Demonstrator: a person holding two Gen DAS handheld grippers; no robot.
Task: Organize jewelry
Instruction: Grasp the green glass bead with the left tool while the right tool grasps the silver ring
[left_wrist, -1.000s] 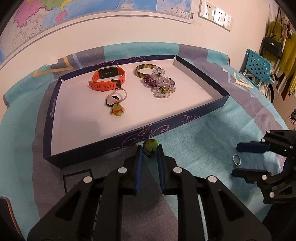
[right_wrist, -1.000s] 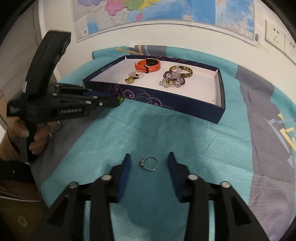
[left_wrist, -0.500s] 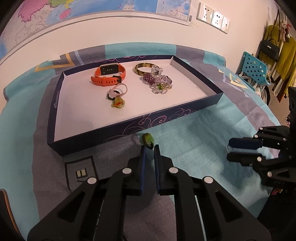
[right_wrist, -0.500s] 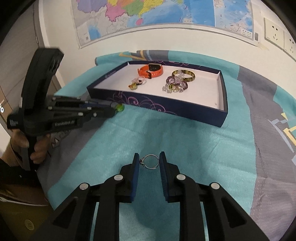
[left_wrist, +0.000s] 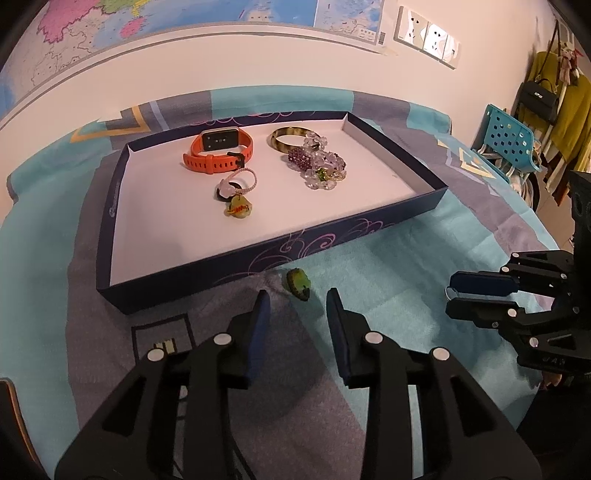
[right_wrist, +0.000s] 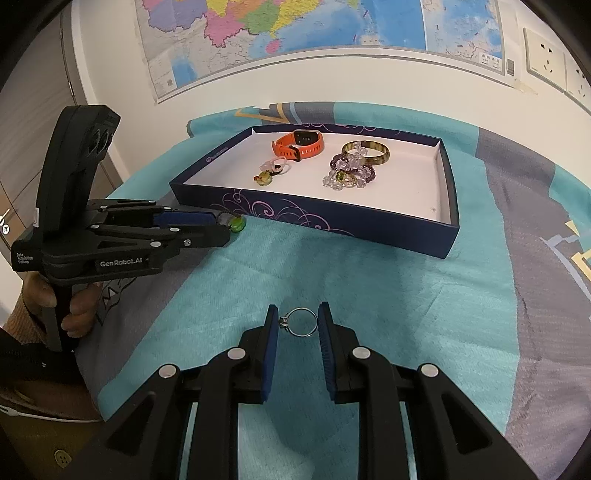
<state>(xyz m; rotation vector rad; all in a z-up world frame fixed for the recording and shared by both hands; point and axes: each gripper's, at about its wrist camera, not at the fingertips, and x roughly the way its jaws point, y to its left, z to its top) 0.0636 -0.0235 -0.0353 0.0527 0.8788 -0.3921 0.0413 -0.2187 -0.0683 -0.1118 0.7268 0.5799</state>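
Two grippers are seen low over the teal and grey cloth, both on the near side of the navy tray. The left gripper is held with its jaws wide apart, and nothing is gripped between them. A small green bead charm lies on the cloth just beyond the gap between the fingers, close to the tray's near wall but not clearly touching it. In the right wrist view the same charm is seen at the tips of the left gripper, just outside the tray's front wall.

The right gripper is closed to a narrow gap around a thin silver ring, which is caught between the blue pads; both pads appear to touch it. The ring sits well in front of the tray, on the teal part of the cloth. From the left wrist view the right gripper is seen side-on with its jaws nearly together, to the right of the tray's near corner.

Inside the tray, an orange watch lies toward the far wall, with a brown bangle beside it. A cluster of purple and clear beads rests against the bangle, and a small pink and yellow charm piece lies just nearer than the watch.
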